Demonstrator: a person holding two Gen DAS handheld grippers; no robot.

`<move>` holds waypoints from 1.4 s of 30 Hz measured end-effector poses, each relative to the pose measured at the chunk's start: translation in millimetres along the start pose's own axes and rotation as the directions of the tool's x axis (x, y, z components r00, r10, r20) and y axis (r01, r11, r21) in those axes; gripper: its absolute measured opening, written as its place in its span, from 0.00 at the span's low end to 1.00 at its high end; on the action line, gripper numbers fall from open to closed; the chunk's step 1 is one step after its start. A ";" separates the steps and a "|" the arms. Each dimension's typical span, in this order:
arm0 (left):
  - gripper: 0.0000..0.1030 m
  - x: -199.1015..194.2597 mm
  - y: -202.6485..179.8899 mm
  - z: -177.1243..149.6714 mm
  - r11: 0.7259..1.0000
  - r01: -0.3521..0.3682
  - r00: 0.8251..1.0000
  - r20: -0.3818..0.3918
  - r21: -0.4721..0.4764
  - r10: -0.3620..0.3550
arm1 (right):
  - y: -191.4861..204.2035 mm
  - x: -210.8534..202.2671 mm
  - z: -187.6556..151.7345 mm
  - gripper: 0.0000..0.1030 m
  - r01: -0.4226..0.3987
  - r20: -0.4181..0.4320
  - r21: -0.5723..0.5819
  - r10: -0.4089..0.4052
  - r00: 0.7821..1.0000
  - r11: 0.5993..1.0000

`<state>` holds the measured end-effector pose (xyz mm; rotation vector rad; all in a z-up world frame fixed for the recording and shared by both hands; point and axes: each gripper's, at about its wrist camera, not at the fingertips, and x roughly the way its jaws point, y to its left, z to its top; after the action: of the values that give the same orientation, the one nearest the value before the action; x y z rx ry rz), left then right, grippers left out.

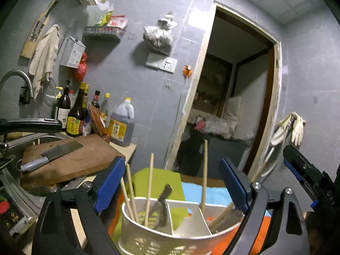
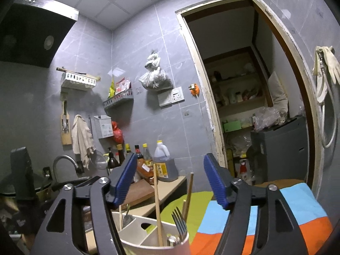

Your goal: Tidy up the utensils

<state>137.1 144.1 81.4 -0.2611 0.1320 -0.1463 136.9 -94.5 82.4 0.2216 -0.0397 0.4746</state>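
Left wrist view: my left gripper point(image 1: 172, 182) stands open and empty above the white utensil holder point(image 1: 170, 229), which sits on a striped cloth point(image 1: 212, 193). Its left compartment holds chopsticks point(image 1: 149, 189) and a dark-handled knife point(image 1: 162, 199); the right compartment holds more chopsticks. A cleaver point(image 1: 51, 155) lies on the cutting board point(image 1: 80, 161), outside the holder.

Right wrist view: my right gripper point(image 2: 170, 182) is open, holding nothing. A fork point(image 2: 179, 223) and chopsticks stand in the nearest compartment.

Judgement: sorting looks nearly complete; no loose utensils show on the cloth.
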 end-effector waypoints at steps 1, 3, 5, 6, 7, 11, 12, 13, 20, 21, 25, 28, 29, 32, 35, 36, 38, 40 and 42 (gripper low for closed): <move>0.84 -2.0 -4.1 -0.6 1.000 0.000 1.000 -0.007 0.010 0.000 | 0.1 -2.7 0.4 0.68 0.005 -0.009 -0.003 -0.005 1.000 1.000; 0.84 -5.6 -12.3 -1.9 1.000 -0.001 1.000 -0.016 0.032 0.001 | 0.3 -9.5 0.2 0.71 0.020 -0.033 -0.016 -0.021 0.999 1.000; 0.84 -11.8 -20.9 -4.3 0.999 0.005 1.000 -0.017 0.050 -0.004 | -0.4 -18.3 -0.3 0.73 0.037 -0.052 -0.028 -0.038 0.998 0.999; 0.85 -14.2 -24.3 -5.1 0.998 0.008 1.000 -0.020 0.056 -0.007 | -1.6 -23.4 0.1 0.75 0.043 -0.060 -0.027 -0.044 0.997 0.999; 0.86 -17.5 -29.0 -6.3 0.998 0.012 1.000 -0.025 0.066 -0.010 | -2.6 -26.6 0.4 0.77 0.047 -0.064 -0.025 -0.049 0.997 0.999; 0.87 -26.3 -40.2 -11.8 0.997 0.041 0.997 -0.060 0.070 -0.037 | -8.7 -44.3 4.1 0.81 0.072 -0.083 -0.021 -0.074 0.994 0.997; 0.87 -29.4 -43.1 -14.4 0.996 0.067 0.995 -0.082 0.060 -0.062 | -10.4 -49.1 5.2 0.84 0.080 -0.090 -0.026 -0.082 0.993 0.996; 0.88 -31.8 -45.4 -16.1 0.995 0.080 0.992 -0.098 0.056 -0.074 | -12.0 -53.5 6.0 0.86 0.090 -0.100 -0.033 -0.092 0.991 0.995; 0.94 -56.2 -62.4 -25.5 0.993 0.103 0.987 -0.127 0.052 -0.096 | -18.8 -86.3 5.2 0.97 0.147 -0.119 -0.088 -0.157 0.980 0.985; 0.96 -58.8 -63.5 -26.7 0.993 0.102 0.987 -0.129 0.050 -0.095 | -20.6 -90.3 5.1 0.97 0.151 -0.124 -0.087 -0.161 0.979 0.985; 0.98 -70.0 -68.4 -32.7 0.995 0.086 0.987 -0.138 0.052 -0.078 | -29.2 -107.4 3.6 1.00 0.176 -0.150 -0.075 -0.185 0.971 0.982; 0.98 -79.8 -70.8 -38.3 0.996 0.071 0.989 -0.137 0.054 -0.063 | -35.9 -120.5 3.2 1.00 0.199 -0.169 -0.059 -0.206 0.964 0.978; 0.98 -82.0 -70.9 -39.2 0.996 0.069 0.989 -0.137 0.053 -0.061 | -37.8 -126.1 4.0 1.00 0.204 -0.173 -0.050 -0.210 0.962 0.978; 0.98 -91.8 -72.9 -41.7 0.997 0.063 0.989 -0.134 0.048 -0.056 | -39.7 -142.5 9.8 1.00 0.212 -0.176 -0.030 -0.214 0.961 0.977; 0.98 -102.3 -76.7 -41.7 0.997 0.055 0.991 -0.122 0.058 -0.047 | -38.2 -159.7 18.8 1.00 0.205 -0.185 -0.023 -0.206 0.961 0.978; 0.98 -107.2 -78.7 -41.6 0.996 0.054 0.992 -0.115 0.064 -0.047 | -36.9 -165.5 21.7 1.00 0.203 -0.189 -0.024 -0.204 0.961 0.979; 0.98 -116.3 -83.7 -42.1 0.995 0.054 0.994 -0.102 0.080 -0.046 | -33.4 -176.4 25.5 1.00 0.206 -0.203 -0.035 -0.208 0.957 0.978; 0.98 -125.9 -89.0 -43.5 0.994 0.051 0.994 -0.097 0.099 -0.041 | -29.1 -186.6 26.8 1.00 0.211 -0.220 -0.048 -0.217 0.951 0.976; 0.98 -135.8 -95.0 -46.8 0.991 0.046 0.995 -0.092 0.125 -0.035 | -25.7 -194.6 24.5 1.00 0.217 -0.229 -0.053 -0.223 0.947 0.975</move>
<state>-15.1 63.6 76.9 -0.1300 0.2058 -0.2063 -24.1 -209.5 83.7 0.1400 0.2078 0.2742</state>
